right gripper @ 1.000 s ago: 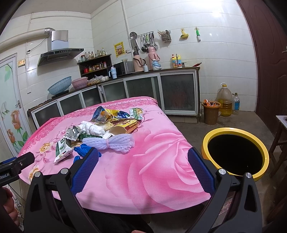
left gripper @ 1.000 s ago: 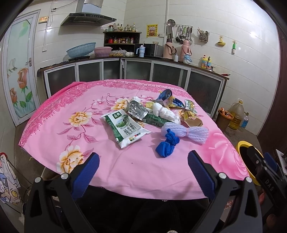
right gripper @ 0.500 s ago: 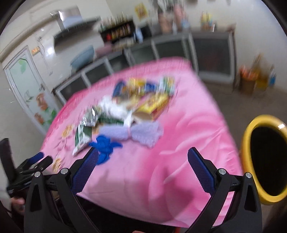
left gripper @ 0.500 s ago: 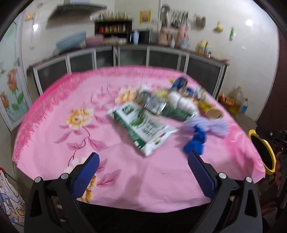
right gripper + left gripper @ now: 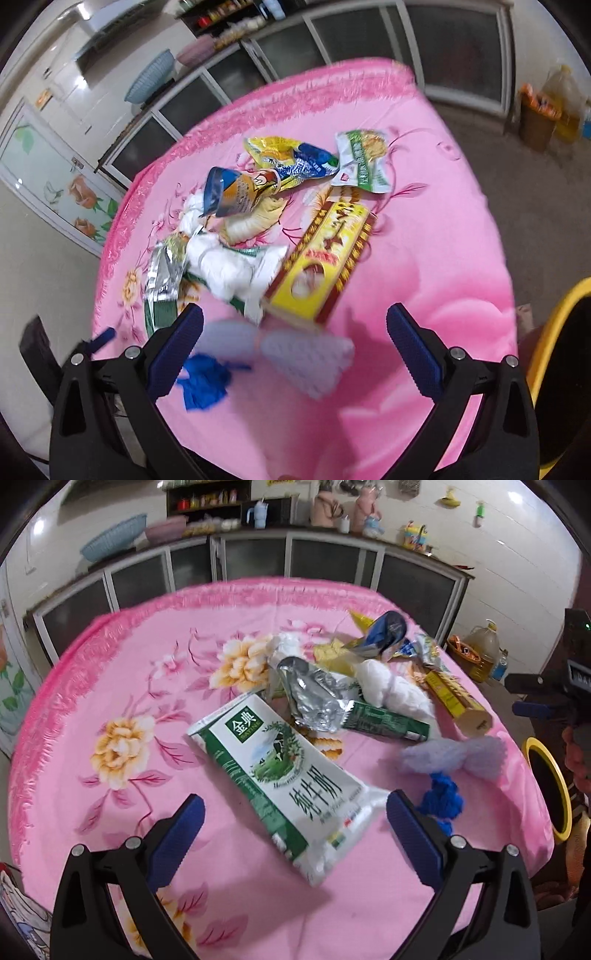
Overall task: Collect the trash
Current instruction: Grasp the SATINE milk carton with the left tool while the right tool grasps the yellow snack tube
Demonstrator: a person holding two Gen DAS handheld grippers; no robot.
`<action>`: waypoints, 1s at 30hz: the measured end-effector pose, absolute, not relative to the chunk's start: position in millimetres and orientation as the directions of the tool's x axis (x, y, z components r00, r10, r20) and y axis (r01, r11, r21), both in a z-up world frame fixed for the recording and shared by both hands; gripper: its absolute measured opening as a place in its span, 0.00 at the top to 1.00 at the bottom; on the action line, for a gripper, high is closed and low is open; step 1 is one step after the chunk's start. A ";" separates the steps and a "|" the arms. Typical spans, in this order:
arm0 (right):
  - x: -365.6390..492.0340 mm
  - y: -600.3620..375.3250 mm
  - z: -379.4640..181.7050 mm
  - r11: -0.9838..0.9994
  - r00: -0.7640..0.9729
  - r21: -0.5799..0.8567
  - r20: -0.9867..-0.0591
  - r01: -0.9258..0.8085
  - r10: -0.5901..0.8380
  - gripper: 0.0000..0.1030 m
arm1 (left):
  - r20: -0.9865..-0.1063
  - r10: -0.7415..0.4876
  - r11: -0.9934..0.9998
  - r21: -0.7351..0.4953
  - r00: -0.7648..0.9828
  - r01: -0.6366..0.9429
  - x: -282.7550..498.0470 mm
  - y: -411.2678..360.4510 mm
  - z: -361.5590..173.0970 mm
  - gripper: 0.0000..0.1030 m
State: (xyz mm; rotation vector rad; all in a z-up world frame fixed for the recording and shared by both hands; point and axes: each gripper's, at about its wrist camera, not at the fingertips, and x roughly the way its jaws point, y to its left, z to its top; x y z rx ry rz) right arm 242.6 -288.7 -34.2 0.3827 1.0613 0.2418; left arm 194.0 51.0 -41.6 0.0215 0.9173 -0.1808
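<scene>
Left tool (image 5: 295, 814) wide open, nothing in it, straddling the near end of the green-and-white milk pouch (image 5: 284, 779) without touching. Right tool (image 5: 295, 332) also wide open and empty, hovering over the white foam net sleeve (image 5: 295, 354)

All trash sits in one loose cluster on the worktop (image 5: 110, 686), pink floral cloth. Yellow-rimmed bin (image 5: 554, 350) is on the floor just off the worktop's right edge

Handling, my read:
- milk pouch: looks emptied and flattened, so light, floppy, slick film. Pinch the near crimped end across its width; the flat middle will likely slide
- foam net sleeve: very light, springy, compresses. Take it at the tied waist
- blue crumpled wad (image 5: 441, 801): soft, grab anywhere
- yellow-red carton (image 5: 321, 269): stiff card, light, crushable. Grip across the narrow sides
- silver foil wrapper (image 5: 317, 698): thin, crinkly, slippery. Take a raised edge
- white wad (image 5: 391, 690): soft, bulky, easy

Count: 1 milk pouch, 1 foam sleeve, 1 blue wad, 1 yellow-red carton, 1 silver foil wrapper, 1 long green box (image 5: 384, 723), 1 rolled blue-orange snack bag (image 5: 236, 192), 1 yellow-blue bag (image 5: 291, 158), 1 green-white sachet (image 5: 364, 160). White wads overlap, two or so, can't separate them cleanly. 1 bin

Cloth is loose; dragging a tool across it could bunch it up
</scene>
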 end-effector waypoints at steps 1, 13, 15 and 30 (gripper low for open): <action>250.7 -286.8 -36.0 0.906 0.458 0.423 -0.804 -0.007 0.378 0.07 | -0.804 -0.142 0.987 -0.068 0.577 0.148 201.2 52.6 -46.1 0.08; 302.0 -278.6 -67.1 0.885 0.352 0.462 -0.838 0.049 0.418 0.07 | -0.852 -0.170 0.985 -0.161 0.495 0.060 239.5 58.7 -69.0 0.08; 305.2 -277.2 -71.0 0.889 0.347 0.455 -0.843 0.051 0.411 0.07 | -0.851 -0.195 0.979 -0.195 0.487 0.050 244.3 58.2 -69.7 0.08; 316.8 -280.0 -92.1 0.880 0.311 0.468 -0.852 0.088 0.422 0.07 | -0.900 -0.191 0.970 -0.233 0.392 -0.062 263.6 57.1 -89.3 0.08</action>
